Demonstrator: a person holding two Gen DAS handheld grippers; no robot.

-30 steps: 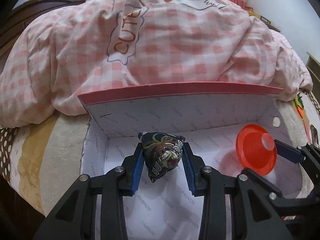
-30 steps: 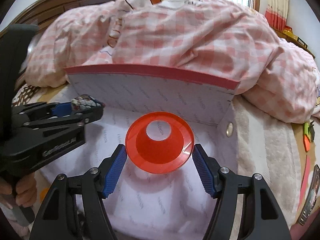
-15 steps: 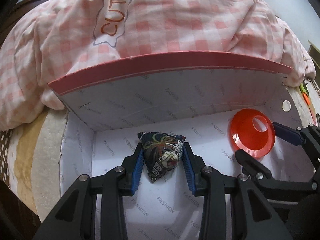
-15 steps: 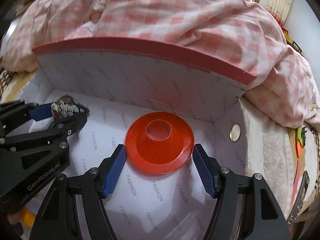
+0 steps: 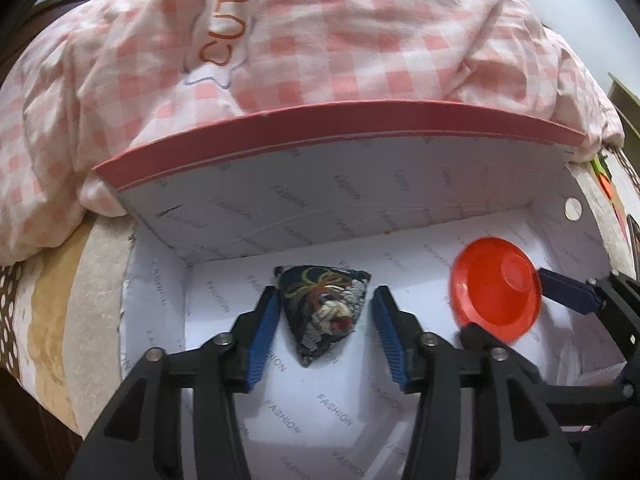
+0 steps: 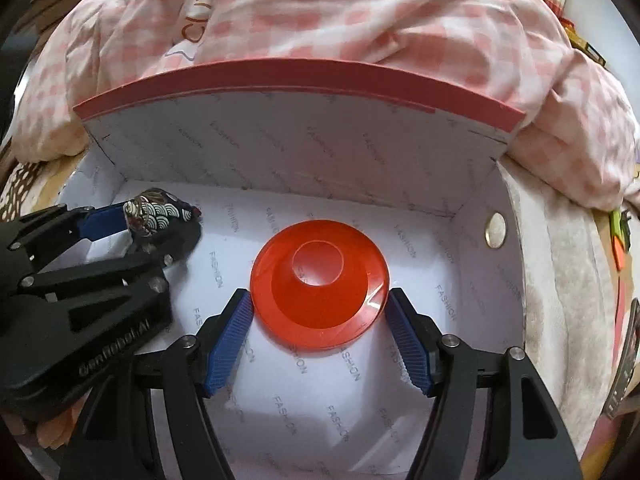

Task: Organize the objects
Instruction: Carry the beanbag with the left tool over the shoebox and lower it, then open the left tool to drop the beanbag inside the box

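A dark patterned beanbag [image 5: 322, 310] lies on the floor of a white box with a pink rim [image 5: 320, 128]. My left gripper [image 5: 324, 332] is open around the beanbag, with gaps between its blue pads and the cloth. The beanbag also shows in the right wrist view [image 6: 158, 212]. An orange cone-shaped disc [image 6: 319, 282] sits between the blue pads of my right gripper [image 6: 320, 334], low over the box floor. The pads touch its rim. The disc also shows in the left wrist view [image 5: 498, 294].
The box stands on a bed with a beige towel [image 6: 560, 280]. A pink checked quilt [image 5: 320, 40] is heaped behind the raised box wall. A round metal snap [image 6: 495, 230] sits on the right box wall. Small orange and green items [image 6: 618, 236] lie at the far right.
Both grippers have gone lower into the box. My left gripper has opened and the beanbag now lies loose on the box floor. The right gripper still holds the orange disc.
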